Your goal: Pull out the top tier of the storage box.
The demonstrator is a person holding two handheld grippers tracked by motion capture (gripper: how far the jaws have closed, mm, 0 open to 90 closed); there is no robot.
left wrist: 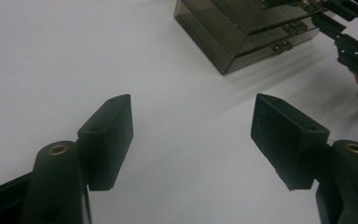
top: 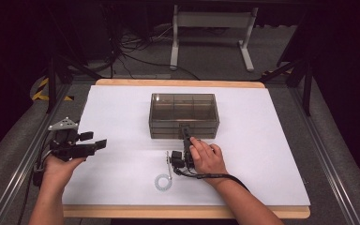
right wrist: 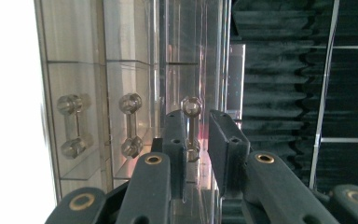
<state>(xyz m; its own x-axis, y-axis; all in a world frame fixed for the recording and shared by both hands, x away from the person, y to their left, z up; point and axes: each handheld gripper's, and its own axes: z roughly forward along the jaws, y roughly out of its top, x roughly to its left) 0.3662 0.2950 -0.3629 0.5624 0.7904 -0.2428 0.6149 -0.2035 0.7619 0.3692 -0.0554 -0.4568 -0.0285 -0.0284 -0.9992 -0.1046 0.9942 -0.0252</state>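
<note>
1. The table (top: 281, 140) is covered with a white sheet, wooden edges showing at 12 and 6 o'clock; the smoky clear drawer box (top: 183, 116) stands just past the centre toward 12 o'clock, with wide bare sheet at 3 and 9 o'clock and more toward 6 o'clock.
2. A small white ring (top: 162, 182) lies at 6 o'clock of the box, close to the right hand (top: 207, 158); the left gripper (top: 96, 140) hangs near the 9 o'clock edge, well apart from the box.
3. The box's contents cannot be made out through the tinted walls; in the right gripper view the box is turned on its side in the frame, and three clear drawer handles sit in a row, the third handle (right wrist: 191, 126) partly covered by the jaws; whether the pads press on it is hard to tell.
4. The right gripper (top: 184, 130) is at the box's front face at 6 o'clock; its jaws are narrowed to a slim gap around the third handle, one either side.
5. In the left gripper view the left gripper's jaws stand wide apart over bare sheet, holding and touching nothing; the box sits off at 1 o'clock.
</note>
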